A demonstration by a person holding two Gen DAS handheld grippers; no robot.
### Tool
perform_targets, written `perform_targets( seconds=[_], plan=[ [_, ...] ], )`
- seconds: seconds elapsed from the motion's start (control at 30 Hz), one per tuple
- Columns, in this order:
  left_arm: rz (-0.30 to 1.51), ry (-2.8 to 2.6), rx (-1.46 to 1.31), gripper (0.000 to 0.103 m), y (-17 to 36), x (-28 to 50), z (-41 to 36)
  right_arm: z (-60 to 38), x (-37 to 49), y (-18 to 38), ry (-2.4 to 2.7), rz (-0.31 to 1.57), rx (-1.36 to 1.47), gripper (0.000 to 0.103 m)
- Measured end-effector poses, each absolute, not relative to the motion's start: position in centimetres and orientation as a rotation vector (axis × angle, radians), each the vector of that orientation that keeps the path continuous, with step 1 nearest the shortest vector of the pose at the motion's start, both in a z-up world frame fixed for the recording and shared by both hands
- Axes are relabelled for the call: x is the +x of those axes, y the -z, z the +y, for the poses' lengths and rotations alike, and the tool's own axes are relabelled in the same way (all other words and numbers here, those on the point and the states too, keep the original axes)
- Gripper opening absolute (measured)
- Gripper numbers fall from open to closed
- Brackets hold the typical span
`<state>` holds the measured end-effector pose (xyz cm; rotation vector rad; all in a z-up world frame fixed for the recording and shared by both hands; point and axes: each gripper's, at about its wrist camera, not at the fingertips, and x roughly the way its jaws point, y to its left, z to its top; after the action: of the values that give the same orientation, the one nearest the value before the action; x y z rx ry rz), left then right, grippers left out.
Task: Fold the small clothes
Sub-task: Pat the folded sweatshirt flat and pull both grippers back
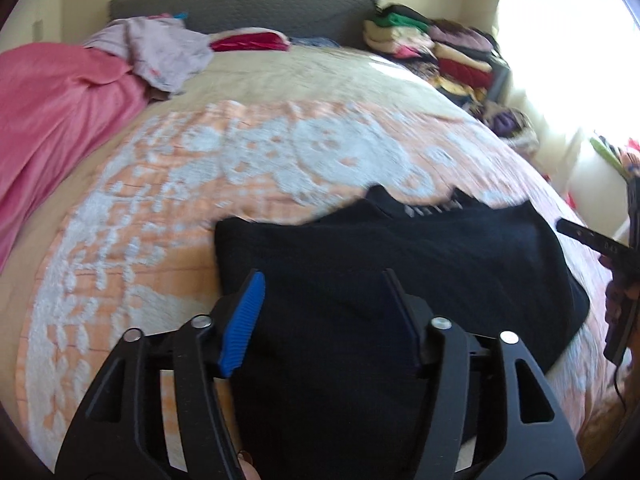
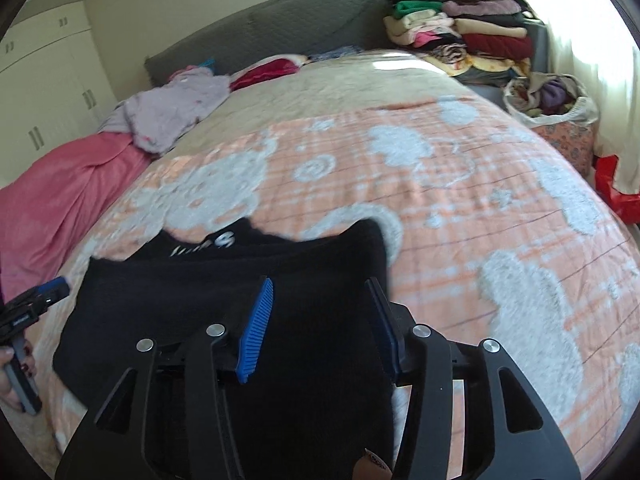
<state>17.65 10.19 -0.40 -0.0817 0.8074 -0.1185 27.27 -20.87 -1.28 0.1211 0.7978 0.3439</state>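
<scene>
A black garment [image 1: 400, 264] lies near the front edge of the bed [image 1: 280, 152], spread on the peach and white quilt, with some white lettering showing near its far edge. The left tongs [image 1: 324, 316] hang over its left part with the jaws spread wide and nothing between them; the right tongs [image 2: 320, 320] hover over its right part, released as well. Whether either touches the cloth I cannot tell. The garment looks partly doubled over already, so I would judge this a pause between folds, both tools free and lining up. The next move would call for each to pinch an edge or corner cleanly, one layer or both as intended, and carry it across evenly. Folded piles [image 2: 460, 36] sit at the far right corner, a likely destination
</scene>
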Motion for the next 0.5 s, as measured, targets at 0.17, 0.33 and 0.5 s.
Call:
perform_targets(
  seconds=[0.17,0.33,0.5],
  plan=[
    [0.865,0.161,-0.019,0.062,2.4,16.6,7.7,-17.7,24.7,2.0,-0.435,0.835,0.016,0.051],
    [0.935,0.178,0.005,0.066,4.7,15.4,6.8,-16.9,22.8,2.9,-0.458,0.886,-0.051,0.053],
    [0.933,0.167,0.018,0.068,4.8,14.2,6.6,-17.3,22.3,4.6,-0.421,0.965,-0.086,0.053]
  ],
)
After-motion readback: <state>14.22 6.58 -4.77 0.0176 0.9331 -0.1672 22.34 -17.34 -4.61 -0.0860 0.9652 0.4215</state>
